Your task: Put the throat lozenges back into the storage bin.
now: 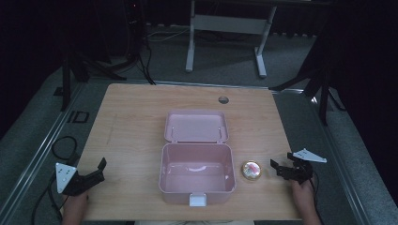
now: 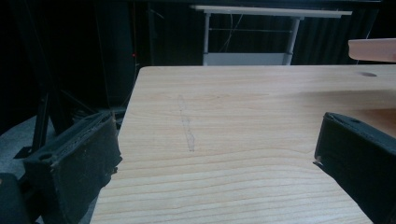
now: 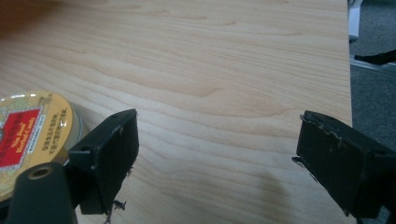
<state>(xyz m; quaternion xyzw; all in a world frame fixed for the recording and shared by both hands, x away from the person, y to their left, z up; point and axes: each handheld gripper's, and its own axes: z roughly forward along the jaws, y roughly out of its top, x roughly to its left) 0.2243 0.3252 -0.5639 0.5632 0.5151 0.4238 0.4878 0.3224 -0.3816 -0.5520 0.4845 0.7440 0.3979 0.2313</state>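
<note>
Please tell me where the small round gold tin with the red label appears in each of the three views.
High view: the small round gold tin lies right of the open pink plastic box, left of the right gripper.
Left gripper view: not in it.
Right gripper view: the tin sits at the lower left edge, beside the left jaw.
Shared landmark: the light wooden table.

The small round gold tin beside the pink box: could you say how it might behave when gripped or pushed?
The tin lies flat and low, so it probably slides rather than tips. Its lid looks glossy, perhaps slippery. It seems rigid.
</note>
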